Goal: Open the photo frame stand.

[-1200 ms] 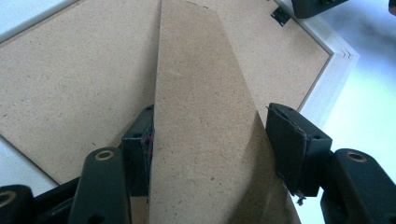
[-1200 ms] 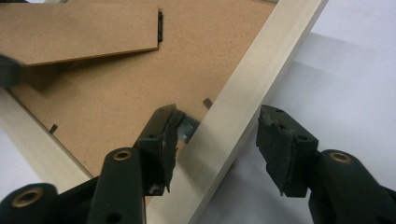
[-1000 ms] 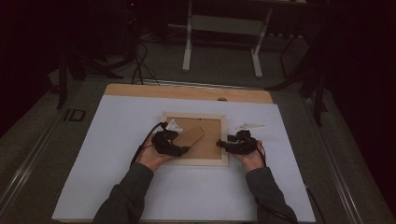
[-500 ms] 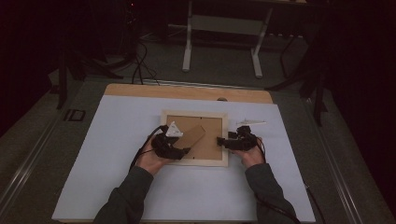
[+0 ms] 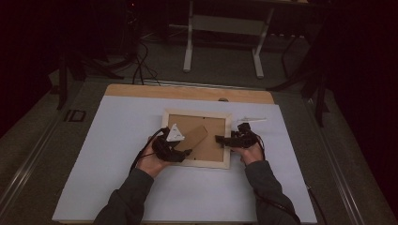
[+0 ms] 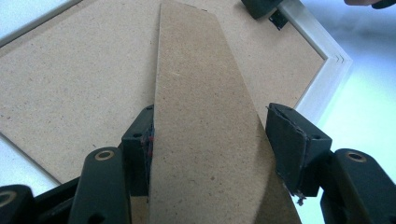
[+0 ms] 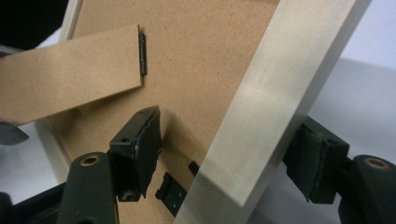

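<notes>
Left hand-held gripper (image 6: 210,154) straddles the picture frame's fibreboard easel strut (image 6: 205,116), black jaws wide. Right hand-held gripper (image 7: 229,154), jaws just opening, brackets one smooth pale rail of the frame (image 5: 197,138), lying back-up on the white tabletop (image 5: 117,126).

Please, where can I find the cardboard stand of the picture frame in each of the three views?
High view: the cardboard stand lies slantwise at centre, on the frame's back.
Left gripper view: it runs up the middle, between the left tongs.
Right gripper view: upper left.
Shared landmark: the pale frame border.
</notes>
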`<action>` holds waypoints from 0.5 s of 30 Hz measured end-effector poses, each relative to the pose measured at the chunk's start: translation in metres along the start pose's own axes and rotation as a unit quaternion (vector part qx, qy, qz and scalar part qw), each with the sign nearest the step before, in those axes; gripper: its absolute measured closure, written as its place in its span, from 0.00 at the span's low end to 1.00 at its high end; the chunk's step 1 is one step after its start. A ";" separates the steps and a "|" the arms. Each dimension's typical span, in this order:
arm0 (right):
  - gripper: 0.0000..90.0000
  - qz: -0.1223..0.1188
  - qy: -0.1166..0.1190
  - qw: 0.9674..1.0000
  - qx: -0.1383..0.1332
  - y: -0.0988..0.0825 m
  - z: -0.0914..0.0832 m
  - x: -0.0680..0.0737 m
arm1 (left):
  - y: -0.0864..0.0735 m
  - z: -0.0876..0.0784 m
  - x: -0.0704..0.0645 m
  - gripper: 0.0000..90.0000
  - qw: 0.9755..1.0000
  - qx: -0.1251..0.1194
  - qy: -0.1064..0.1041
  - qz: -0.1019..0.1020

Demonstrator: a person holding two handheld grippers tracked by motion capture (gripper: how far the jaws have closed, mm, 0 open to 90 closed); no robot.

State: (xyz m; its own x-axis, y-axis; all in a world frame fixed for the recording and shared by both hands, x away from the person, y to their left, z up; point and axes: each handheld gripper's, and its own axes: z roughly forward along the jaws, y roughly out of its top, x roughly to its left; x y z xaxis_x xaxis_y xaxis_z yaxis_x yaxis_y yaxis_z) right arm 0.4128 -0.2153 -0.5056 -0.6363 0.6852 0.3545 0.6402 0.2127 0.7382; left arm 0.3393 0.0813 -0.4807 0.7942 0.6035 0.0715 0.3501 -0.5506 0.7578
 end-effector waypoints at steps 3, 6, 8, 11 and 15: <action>0.38 0.008 0.008 1.000 -0.007 0.001 -0.002 -0.002 | 0.001 -0.001 -0.001 0.45 1.000 -0.002 0.001 0.007; 0.44 0.030 0.023 0.999 -0.022 -0.001 -0.006 -0.007 | 0.001 0.000 -0.001 0.45 1.000 0.000 0.003 0.013; 0.46 0.037 0.027 0.999 -0.028 -0.001 -0.007 -0.008 | 0.002 0.000 -0.001 0.45 1.000 0.000 0.003 0.015; 0.47 0.038 0.023 0.999 -0.032 0.000 -0.009 -0.007 | 0.003 0.000 0.000 0.45 1.000 0.001 0.006 0.019; 0.49 0.033 0.018 0.999 -0.040 0.004 -0.012 -0.005 | 0.005 -0.001 0.001 0.45 1.000 0.000 0.011 0.025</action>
State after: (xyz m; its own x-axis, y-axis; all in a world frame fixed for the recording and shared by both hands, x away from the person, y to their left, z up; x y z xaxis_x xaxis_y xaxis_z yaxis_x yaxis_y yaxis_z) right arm 0.4135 -0.2260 -0.4973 -0.6099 0.6705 0.4224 0.6452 0.1107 0.7559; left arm 0.3407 0.0798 -0.4762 0.8000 0.5872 0.1233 0.3105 -0.5810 0.7523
